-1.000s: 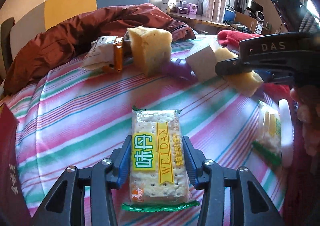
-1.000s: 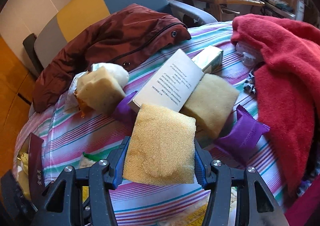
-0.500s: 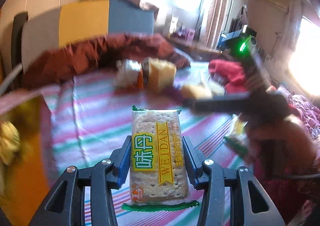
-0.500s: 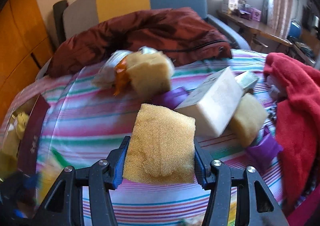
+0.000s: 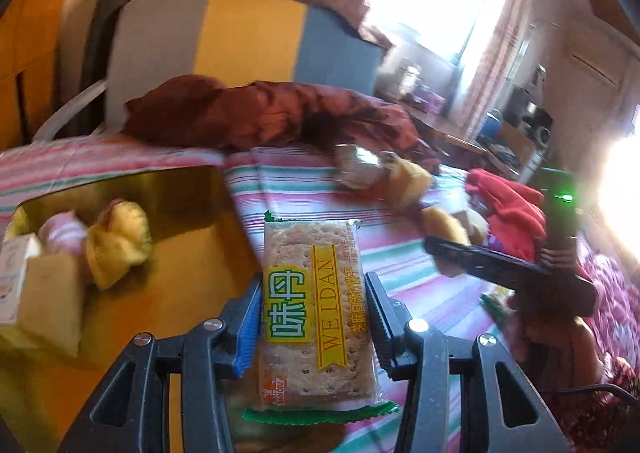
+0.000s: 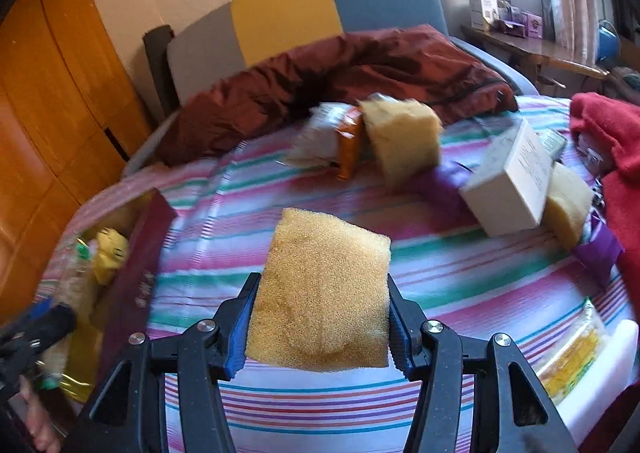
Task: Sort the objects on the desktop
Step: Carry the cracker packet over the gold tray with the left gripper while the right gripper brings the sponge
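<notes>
My left gripper (image 5: pixel 314 307) is shut on a packet of Weidan crackers (image 5: pixel 316 309), held in the air beside the right edge of a gold-lined box (image 5: pixel 188 253). That box holds a yellow sponge piece (image 5: pixel 52 293), a yellow soft item (image 5: pixel 116 241) and a white carton (image 5: pixel 14 277). My right gripper (image 6: pixel 320 305) is shut on a yellow sponge (image 6: pixel 320 289) above the striped cloth (image 6: pixel 440 273). In the right wrist view the box (image 6: pixel 140 249) lies at the far left, with the left gripper (image 6: pixel 36 329) over it. The right gripper (image 5: pixel 460 253) appears dark at the right of the left wrist view.
On the cloth lie another sponge block (image 6: pixel 404 137), an orange packet (image 6: pixel 348 141), a white box (image 6: pixel 516 181), purple packets (image 6: pixel 596 249), a smaller sponge (image 6: pixel 568 205) and a cracker packet (image 6: pixel 572 353). A maroon jacket (image 6: pixel 340 73) and red towel (image 6: pixel 608 133) border them.
Both grippers swung left with their loads. The left one has come beside the gold-lined box, which was out of its view before. The sponge pile has slid to the right in the right wrist view.
</notes>
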`<act>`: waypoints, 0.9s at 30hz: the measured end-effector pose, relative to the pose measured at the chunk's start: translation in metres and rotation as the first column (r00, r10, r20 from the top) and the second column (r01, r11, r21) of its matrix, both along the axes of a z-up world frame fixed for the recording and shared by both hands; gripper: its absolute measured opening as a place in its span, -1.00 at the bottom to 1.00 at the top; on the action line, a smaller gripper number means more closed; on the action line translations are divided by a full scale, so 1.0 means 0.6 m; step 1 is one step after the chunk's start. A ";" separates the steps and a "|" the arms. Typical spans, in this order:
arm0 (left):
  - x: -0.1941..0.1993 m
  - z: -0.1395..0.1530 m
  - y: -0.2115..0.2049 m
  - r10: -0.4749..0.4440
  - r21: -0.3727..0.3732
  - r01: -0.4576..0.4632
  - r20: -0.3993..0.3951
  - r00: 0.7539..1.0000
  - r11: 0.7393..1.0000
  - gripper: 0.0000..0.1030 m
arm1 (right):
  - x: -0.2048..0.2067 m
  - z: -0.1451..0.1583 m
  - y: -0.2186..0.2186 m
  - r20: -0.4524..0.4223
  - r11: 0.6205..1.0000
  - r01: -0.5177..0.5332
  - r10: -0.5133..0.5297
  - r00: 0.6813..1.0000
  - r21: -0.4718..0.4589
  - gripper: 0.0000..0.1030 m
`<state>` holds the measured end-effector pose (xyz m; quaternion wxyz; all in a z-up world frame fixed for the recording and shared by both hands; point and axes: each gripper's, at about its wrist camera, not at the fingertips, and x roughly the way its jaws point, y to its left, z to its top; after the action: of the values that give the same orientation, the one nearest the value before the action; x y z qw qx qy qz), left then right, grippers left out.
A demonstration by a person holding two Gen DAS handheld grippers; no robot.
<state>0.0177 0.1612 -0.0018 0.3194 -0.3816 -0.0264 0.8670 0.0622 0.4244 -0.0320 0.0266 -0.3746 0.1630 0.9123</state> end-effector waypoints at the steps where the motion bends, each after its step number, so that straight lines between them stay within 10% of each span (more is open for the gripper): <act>1: -0.004 0.000 -0.010 0.010 -0.001 -0.010 0.003 1.000 1.000 -0.07 | -0.002 0.006 -0.010 -0.008 1.000 -0.011 0.011 1.000 -0.005 0.10; 27: -0.104 -0.097 -0.153 0.266 -0.233 -0.206 0.270 0.925 0.951 -0.07 | -0.173 0.045 -0.342 0.101 0.911 -0.400 0.391 0.915 0.096 0.12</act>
<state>-0.0448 0.0697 -0.0599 0.1646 -0.5321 -0.0330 0.8299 -0.0418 0.2190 -0.0048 -0.1306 -0.4337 0.0298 0.8911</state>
